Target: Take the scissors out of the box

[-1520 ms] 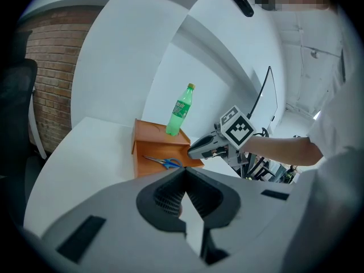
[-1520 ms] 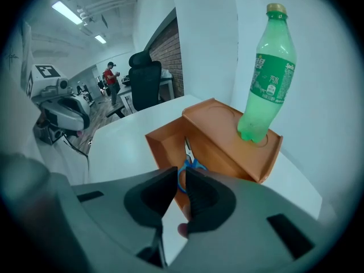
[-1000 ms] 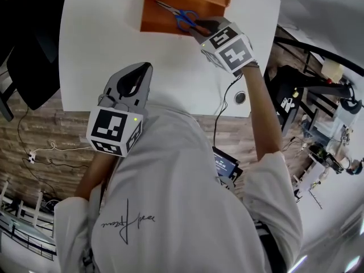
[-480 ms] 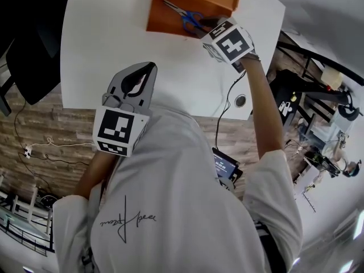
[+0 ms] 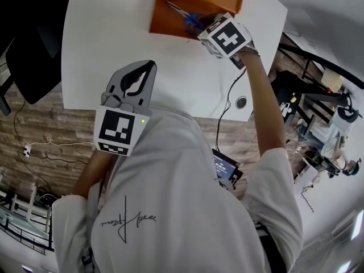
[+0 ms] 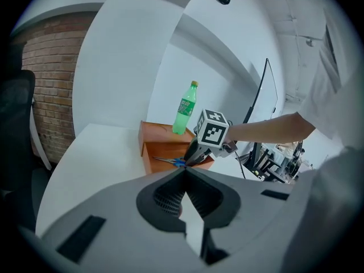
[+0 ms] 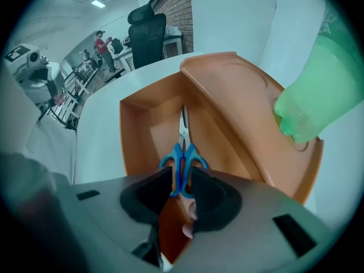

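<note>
In the orange box (image 5: 170,23) at the far end of the white worktop (image 5: 102,33), the scissors (image 7: 182,161) lie flat on the floor of the open compartment, blue handles toward the person, blades pointing away. They're not out yet. The right gripper (image 7: 181,182) is tipped steeply down into the box, and its jaws have just been opening; they now stand wide w/ the handle loops between them. Pads don't look pressed on, so no grip yet, I'd say. That steep approach makes sense: the box walls leave little room from the side, so it's top-down over the handles, the thickest bit to pinch.

The green bottle (image 7: 318,90) stands on the box's flat upper part, just right of the gripper, so that's something to steer clear of on the lift.

The left gripper (image 6: 183,175) hovers near the person's chest over the worktop's near edge, jaws together, nothing in them. It's parked well apart from the box, prob. to keep out of the way.
</note>
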`<move>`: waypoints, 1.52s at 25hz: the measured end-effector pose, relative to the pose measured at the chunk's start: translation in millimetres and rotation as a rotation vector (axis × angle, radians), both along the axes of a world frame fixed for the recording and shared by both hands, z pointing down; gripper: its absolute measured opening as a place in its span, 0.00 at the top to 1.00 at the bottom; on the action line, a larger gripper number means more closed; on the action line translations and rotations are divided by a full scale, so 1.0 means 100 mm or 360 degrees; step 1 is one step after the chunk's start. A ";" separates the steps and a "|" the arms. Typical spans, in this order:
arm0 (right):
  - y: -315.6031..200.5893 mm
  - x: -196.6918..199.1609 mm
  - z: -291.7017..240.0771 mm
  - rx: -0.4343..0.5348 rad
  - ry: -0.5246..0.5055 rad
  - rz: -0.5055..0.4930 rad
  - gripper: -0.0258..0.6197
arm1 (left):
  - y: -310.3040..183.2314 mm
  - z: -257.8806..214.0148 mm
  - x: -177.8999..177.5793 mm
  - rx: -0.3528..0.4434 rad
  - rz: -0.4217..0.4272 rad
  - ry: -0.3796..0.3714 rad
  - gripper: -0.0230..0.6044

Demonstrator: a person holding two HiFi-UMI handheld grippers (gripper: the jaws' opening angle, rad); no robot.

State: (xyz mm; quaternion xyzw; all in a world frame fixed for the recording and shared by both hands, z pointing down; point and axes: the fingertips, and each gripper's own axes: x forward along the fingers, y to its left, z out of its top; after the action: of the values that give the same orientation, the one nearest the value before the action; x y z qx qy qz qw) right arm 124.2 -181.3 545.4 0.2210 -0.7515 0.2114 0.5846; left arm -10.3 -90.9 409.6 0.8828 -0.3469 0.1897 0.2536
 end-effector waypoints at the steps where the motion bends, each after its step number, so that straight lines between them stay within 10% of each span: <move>1: -0.01 -0.01 0.01 -0.0002 0.0007 -0.0005 0.78 | -0.01 0.00 -0.01 0.0000 -0.0005 0.0003 0.95; 38: -0.06 0.02 0.11 -0.0100 0.0280 0.0038 0.80 | 0.01 0.04 0.06 -0.0038 0.0013 0.0028 0.95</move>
State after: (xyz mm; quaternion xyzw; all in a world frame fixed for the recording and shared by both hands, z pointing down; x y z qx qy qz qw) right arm 126.1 -187.5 556.2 0.2291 -0.6876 0.2216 0.6525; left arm -4.2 -89.9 413.6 0.8827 -0.3389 0.1870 0.2663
